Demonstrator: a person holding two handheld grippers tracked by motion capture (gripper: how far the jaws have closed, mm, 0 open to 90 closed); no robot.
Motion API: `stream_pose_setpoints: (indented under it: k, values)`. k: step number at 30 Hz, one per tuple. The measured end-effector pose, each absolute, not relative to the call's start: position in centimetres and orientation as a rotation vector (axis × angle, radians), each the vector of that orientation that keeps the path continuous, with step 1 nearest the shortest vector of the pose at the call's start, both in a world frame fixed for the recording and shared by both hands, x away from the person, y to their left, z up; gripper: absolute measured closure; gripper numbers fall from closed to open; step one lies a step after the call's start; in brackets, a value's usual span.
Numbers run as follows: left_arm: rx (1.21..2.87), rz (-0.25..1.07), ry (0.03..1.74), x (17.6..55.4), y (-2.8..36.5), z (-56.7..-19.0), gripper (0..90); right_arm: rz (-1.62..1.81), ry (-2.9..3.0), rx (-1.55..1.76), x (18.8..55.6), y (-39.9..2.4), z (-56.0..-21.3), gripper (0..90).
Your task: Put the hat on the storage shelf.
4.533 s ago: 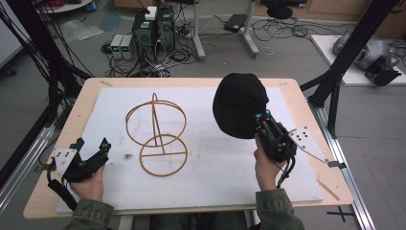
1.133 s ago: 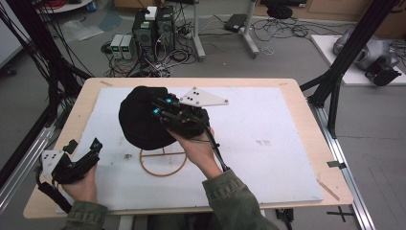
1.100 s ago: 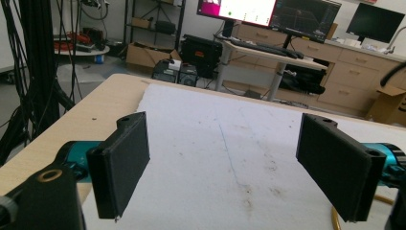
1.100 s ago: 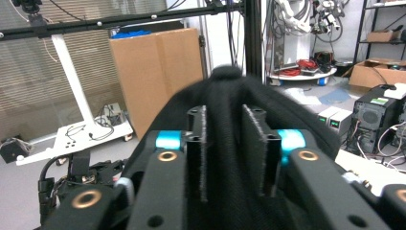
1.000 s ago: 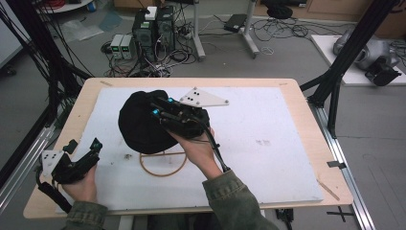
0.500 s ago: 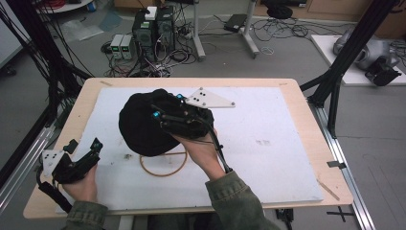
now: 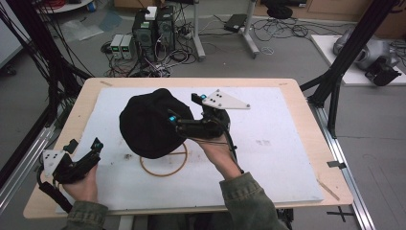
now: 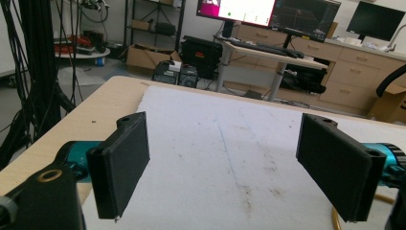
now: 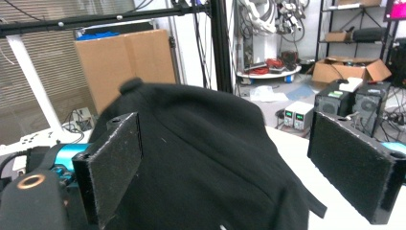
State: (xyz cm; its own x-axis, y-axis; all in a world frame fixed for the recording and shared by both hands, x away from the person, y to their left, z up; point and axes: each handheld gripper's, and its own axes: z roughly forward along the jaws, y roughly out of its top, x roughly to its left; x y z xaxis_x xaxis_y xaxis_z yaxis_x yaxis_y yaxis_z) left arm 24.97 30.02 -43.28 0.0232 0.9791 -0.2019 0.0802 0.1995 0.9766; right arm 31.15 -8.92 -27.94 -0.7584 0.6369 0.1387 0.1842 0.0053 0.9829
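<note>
A black cap (image 7: 148, 124) sits on top of a copper wire stand, whose ring base (image 7: 163, 165) shows on the white mat below it. My right gripper (image 7: 186, 115) is at the cap's right side with its jaws wide open. In the right gripper view the cap (image 9: 201, 158) lies just beyond and between the open pads (image 9: 112, 158), and nothing is pinched. My left gripper (image 7: 86, 147) rests open near the table's front left corner, apart from the stand. In its own view the left gripper (image 8: 225, 158) has nothing between its jaws, and a bit of the copper ring (image 8: 335, 221) shows at the lower right.
A white mat (image 7: 287, 153) covers most of the wooden table (image 7: 311, 120). Black frame posts (image 7: 344, 52) stand at the table's right and left. Computers and cables (image 7: 153, 28) lie on the floor beyond the far edge.
The right gripper carried the cap from the table's right side over to the wire stand. In the last half second it has drawn back slightly to the right. The left gripper stayed put.
</note>
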Motion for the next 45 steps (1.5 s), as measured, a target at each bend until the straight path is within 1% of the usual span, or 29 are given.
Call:
stream_pose_setpoints:
  k: [5,8,16,20,24,31,45]
  values:
    - [1.136,0.998,1.326,25.0,29.9,-43.3,18.9,1.798,1.922,0.869,31.1,-10.7,-28.6,11.0]
    - [1.14,0.999,1.324,25.1,29.8,-43.3,19.0,1.803,1.89,0.89,31.1,-12.8,-29.4,11.0]
    - [1.147,0.999,1.318,25.2,29.5,-43.3,19.0,1.754,1.851,0.936,30.9,-16.1,-30.7,11.0]
    - [1.153,0.999,1.314,25.2,29.4,-43.3,18.9,1.725,1.781,0.965,30.6,-18.4,-31.7,11.0]
    - [1.153,1.002,1.313,25.2,29.4,-43.2,18.9,1.678,1.761,0.981,30.3,-19.6,-32.5,11.0]
    - [1.154,1.006,1.309,25.3,29.2,-43.2,18.9,1.609,1.662,1.047,29.7,-22.9,-34.8,11.1]
    - [1.151,1.01,1.312,25.3,29.1,-43.2,18.7,1.419,1.489,1.146,28.6,-26.9,-38.0,11.1]
